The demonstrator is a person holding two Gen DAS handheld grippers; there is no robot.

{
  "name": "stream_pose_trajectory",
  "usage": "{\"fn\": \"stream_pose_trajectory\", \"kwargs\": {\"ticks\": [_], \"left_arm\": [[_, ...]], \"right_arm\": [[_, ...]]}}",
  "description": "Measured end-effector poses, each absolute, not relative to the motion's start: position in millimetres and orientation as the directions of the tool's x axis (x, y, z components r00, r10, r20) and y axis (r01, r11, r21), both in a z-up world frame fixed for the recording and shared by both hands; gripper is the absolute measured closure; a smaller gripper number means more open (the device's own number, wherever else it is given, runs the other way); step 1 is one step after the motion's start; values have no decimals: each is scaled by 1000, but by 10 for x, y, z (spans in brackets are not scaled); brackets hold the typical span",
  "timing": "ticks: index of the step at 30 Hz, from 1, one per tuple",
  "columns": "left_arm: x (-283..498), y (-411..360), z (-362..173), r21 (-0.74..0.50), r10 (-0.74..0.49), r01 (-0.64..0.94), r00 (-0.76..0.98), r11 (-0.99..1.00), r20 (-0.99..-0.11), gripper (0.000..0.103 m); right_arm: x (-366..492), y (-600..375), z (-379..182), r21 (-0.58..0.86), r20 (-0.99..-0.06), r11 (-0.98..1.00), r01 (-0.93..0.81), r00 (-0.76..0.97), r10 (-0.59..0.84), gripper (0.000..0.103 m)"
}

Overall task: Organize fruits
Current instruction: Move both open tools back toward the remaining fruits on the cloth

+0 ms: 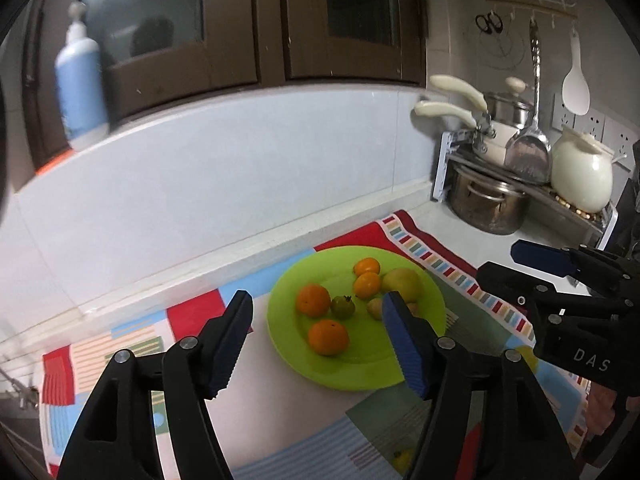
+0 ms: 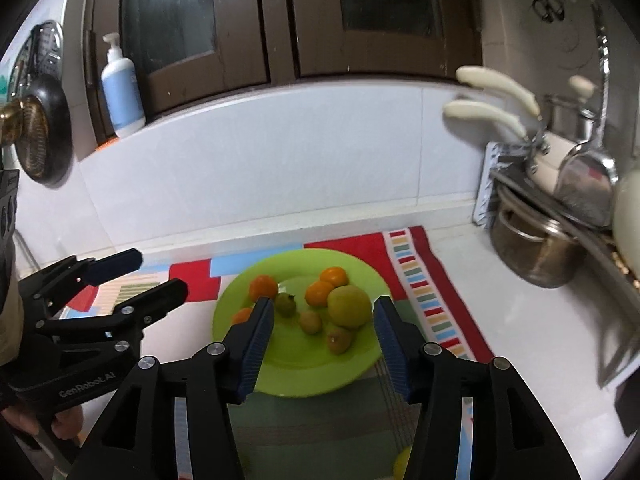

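A lime-green plate point(image 1: 360, 368) point(image 2: 296, 376) sits on a colourful patchwork mat point(image 1: 280, 432). On it lie several oranges point(image 1: 328, 337) point(image 2: 319, 294), a small green tomato-like fruit point(image 1: 343, 306) point(image 2: 286, 304), a yellow-green apple point(image 1: 402, 282) point(image 2: 349, 305) and small brownish fruits point(image 2: 339, 339). My left gripper point(image 1: 316, 344) is open and empty, above the plate's near side. My right gripper point(image 2: 324, 344) is open and empty, over the plate's front edge. Each gripper shows in the other's view, the right point(image 1: 520, 266) and the left point(image 2: 148, 276).
A rack at the right holds steel pots point(image 1: 486, 204) point(image 2: 536, 248), a pan with cream handles point(image 1: 452, 110) and a white jug point(image 1: 582, 176). A soap pump bottle point(image 1: 82, 88) point(image 2: 122, 92) stands on the window ledge. A yellow fruit point(image 2: 402, 464) lies on the mat near the front.
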State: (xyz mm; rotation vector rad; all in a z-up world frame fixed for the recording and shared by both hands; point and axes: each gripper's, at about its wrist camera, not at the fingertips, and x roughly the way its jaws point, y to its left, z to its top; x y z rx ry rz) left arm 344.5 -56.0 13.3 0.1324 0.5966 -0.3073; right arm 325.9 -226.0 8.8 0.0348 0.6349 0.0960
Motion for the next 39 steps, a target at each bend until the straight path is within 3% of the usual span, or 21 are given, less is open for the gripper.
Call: {"fn": "stream_pose_trajectory", "kwargs": {"ticks": [6, 17, 26, 39], "left_arm": [[3066, -524, 272, 36, -225, 289, 812, 957, -539, 27], [2587, -560, 307, 50, -187, 251, 827, 967, -530, 14], [2411, -643, 64, 71, -136, 216, 805, 974, -578, 13], [2363, -779, -491, 88, -90, 208, 713, 974, -695, 13]], "right_arm": [[2936, -2284, 216, 34, -566, 998, -60, 821, 69, 46], [2431, -2414, 296, -7, -536, 1000, 9, 844, -11, 27], [2254, -2577, 193, -39, -558, 998, 49, 828, -62, 25], [2243, -2729, -261, -59, -658, 998, 20, 751, -54, 25]]}}
